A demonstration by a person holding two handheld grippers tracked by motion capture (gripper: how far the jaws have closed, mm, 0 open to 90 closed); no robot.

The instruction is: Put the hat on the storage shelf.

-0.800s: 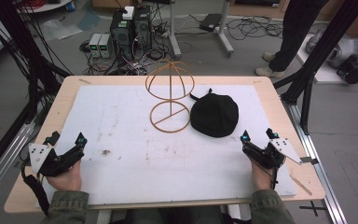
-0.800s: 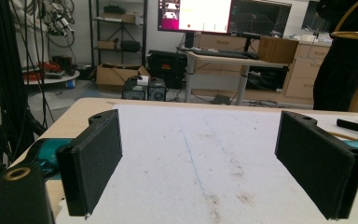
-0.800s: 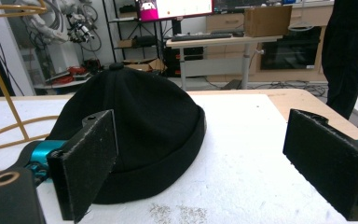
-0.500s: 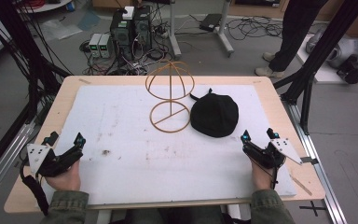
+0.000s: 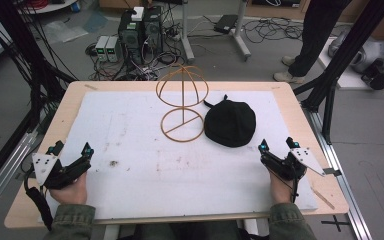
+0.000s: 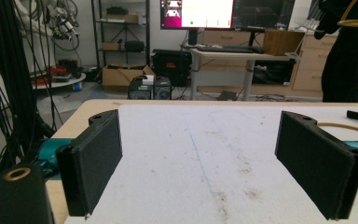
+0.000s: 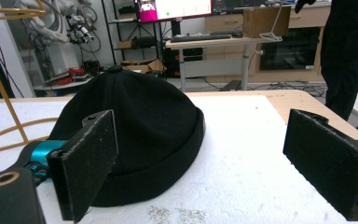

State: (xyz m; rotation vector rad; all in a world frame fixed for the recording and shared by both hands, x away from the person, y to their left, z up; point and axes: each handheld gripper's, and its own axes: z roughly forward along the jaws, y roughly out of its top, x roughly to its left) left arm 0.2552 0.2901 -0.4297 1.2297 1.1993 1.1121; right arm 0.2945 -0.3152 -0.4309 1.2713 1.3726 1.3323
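High view: black cap on white worktop, touching wire stand; left hand-held gripper and right hand-held gripper near front corners.
Left gripper view: jaws wide apart, empty.
Right gripper view: jaws wide apart, cap just ahead.

No legible text anywhere; monitor screen content too small to read.

So on the table there's one black hat and one gold wire stand. Two handheld grippers, left gripper and right gripper.
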